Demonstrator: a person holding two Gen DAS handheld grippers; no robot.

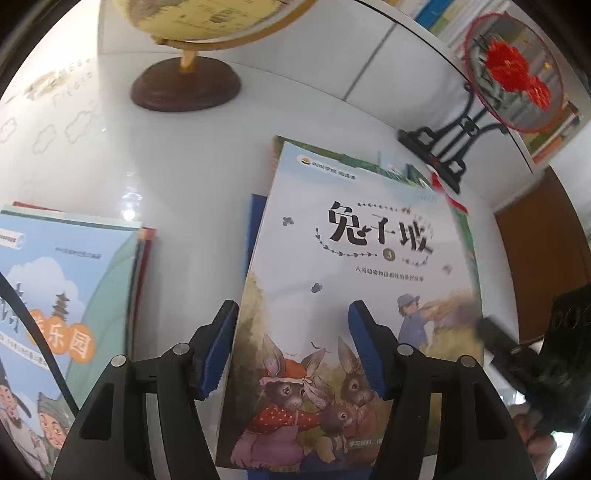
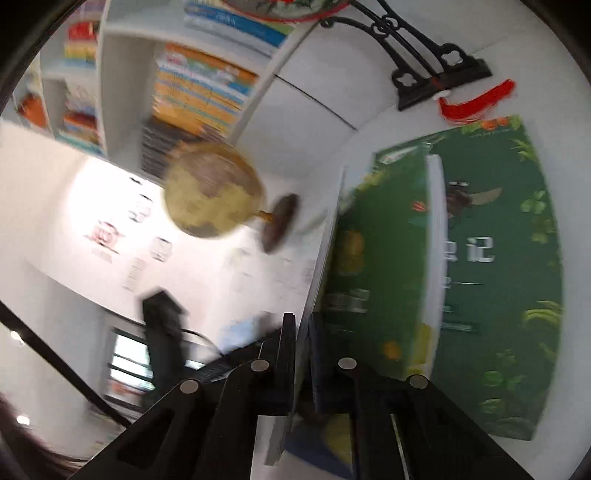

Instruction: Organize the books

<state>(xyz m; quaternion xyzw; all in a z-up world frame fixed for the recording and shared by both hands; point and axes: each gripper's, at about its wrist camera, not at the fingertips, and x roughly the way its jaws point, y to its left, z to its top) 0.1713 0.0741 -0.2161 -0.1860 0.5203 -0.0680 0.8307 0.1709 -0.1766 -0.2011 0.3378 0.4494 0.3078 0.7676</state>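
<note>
**On the white tabletop, a rabbit book lifted by its edge**

Atop a small pile on the tabletop (image 1: 192, 155), the rabbit book (image 1: 354, 280) had its right edge raised off the green book (image 2: 498, 280). The right tongs (image 2: 303, 332) were clamped on that edge. The left tongs (image 1: 293, 347) hung half-wide over its cover, gripping nothing. A second pile (image 1: 66, 288), a globe (image 1: 207, 18) and a fan stand (image 1: 447, 144) stood around.

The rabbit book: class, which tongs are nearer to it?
Right. The right tongs are shut on the edge of the rabbit book, lifting it. The left tongs hover open just above its cover.
</note>
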